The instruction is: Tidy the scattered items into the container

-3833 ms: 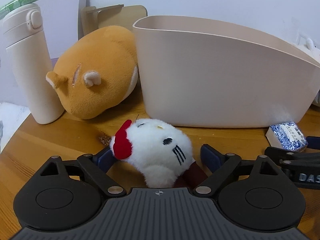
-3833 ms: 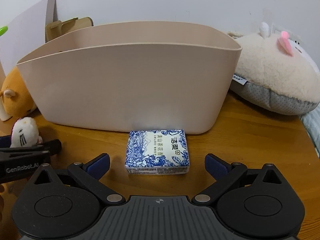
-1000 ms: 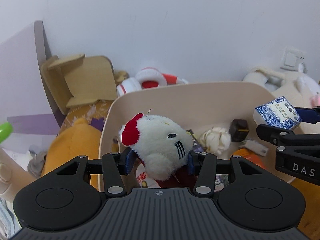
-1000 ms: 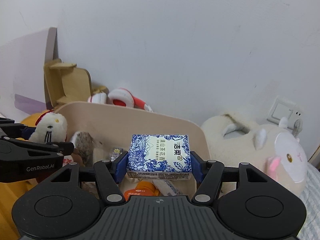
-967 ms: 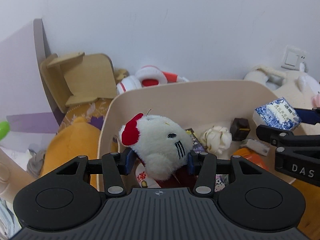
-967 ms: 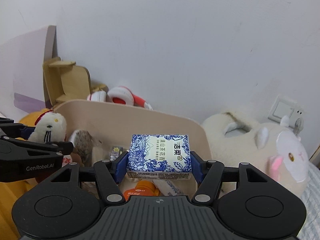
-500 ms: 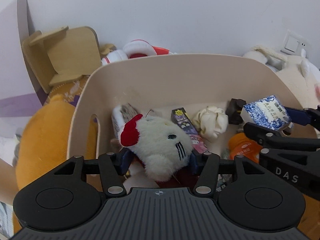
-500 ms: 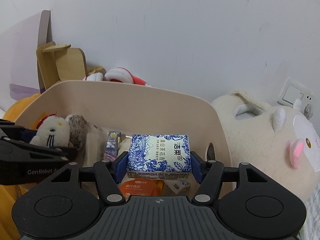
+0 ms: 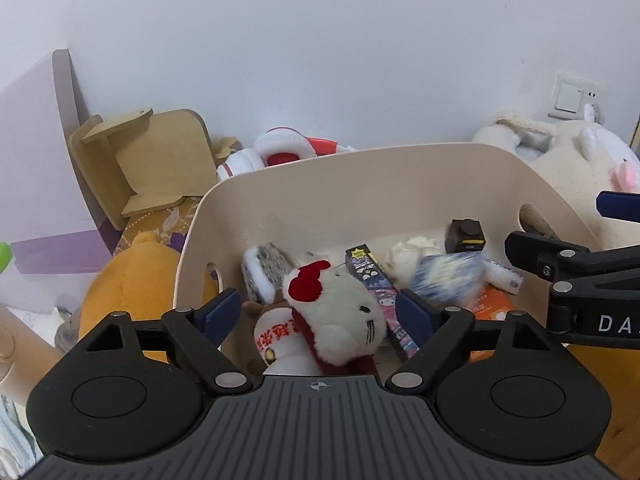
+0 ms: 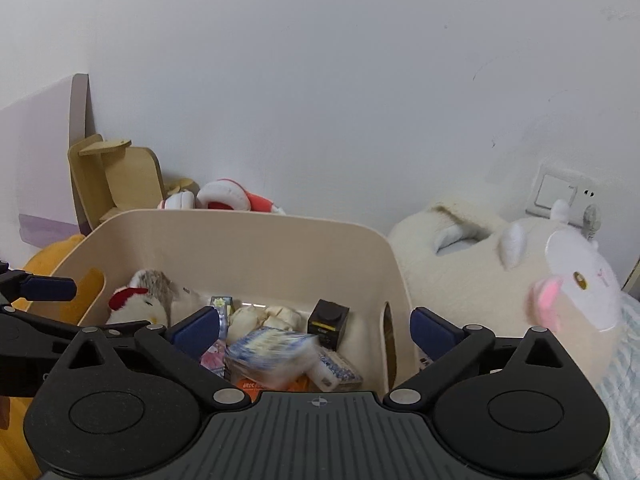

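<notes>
Beige plastic container (image 9: 400, 184) sits right under both tools, and both are letting go at once! The left gripper (image 9: 320, 312) has its jaws opening, blue pads clear of the white plush kitten (image 9: 344, 320), which tips down among the things already inside, between the pads but no longer pinched. Over on the right gripper (image 10: 316, 330), the jaws are opening too, spread wide, and the blue-and-white box (image 10: 272, 352) is a blur below them, dropping onto the pile beside the small black cube (image 10: 329, 322). So this looks like the release step, two items delivered together. Next, I'd say, both tools need to lift straight out without snagging the rim. Whether anything is left on the tabletop, I cannot tell from here; only the big orange plush (image 9: 136, 280) and cream plush (image 10: 500, 272) flank the container.
</notes>
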Tool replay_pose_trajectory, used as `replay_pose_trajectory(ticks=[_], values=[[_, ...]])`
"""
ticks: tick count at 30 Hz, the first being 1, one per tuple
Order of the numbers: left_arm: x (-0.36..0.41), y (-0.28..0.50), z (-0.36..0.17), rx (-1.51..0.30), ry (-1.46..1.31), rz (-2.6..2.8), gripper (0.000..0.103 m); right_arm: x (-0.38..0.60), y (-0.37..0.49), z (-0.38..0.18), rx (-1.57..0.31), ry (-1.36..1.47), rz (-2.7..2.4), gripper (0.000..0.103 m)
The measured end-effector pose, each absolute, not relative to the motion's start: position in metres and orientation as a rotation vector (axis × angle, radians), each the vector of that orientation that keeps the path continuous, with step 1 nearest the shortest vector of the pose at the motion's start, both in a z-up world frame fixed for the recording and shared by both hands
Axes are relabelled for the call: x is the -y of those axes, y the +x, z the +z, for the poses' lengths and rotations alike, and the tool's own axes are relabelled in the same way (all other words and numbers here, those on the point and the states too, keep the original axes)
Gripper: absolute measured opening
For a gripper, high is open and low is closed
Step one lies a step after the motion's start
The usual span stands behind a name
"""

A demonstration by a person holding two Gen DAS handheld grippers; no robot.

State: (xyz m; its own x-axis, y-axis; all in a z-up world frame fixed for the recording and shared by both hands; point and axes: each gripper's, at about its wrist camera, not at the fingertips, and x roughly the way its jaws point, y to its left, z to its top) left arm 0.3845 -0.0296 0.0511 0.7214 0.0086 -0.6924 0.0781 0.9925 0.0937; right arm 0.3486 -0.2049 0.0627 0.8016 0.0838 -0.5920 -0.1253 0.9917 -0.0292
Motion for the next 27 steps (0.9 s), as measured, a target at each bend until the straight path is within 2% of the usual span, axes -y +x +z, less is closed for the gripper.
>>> replay_pose_trajectory(ticks=[27], values=[[0.021,0.333,0.065,-0.735,0.102,-0.048,0.094,0.203,0.305,0.077,-0.608,-0.051,0.125,0.103]])
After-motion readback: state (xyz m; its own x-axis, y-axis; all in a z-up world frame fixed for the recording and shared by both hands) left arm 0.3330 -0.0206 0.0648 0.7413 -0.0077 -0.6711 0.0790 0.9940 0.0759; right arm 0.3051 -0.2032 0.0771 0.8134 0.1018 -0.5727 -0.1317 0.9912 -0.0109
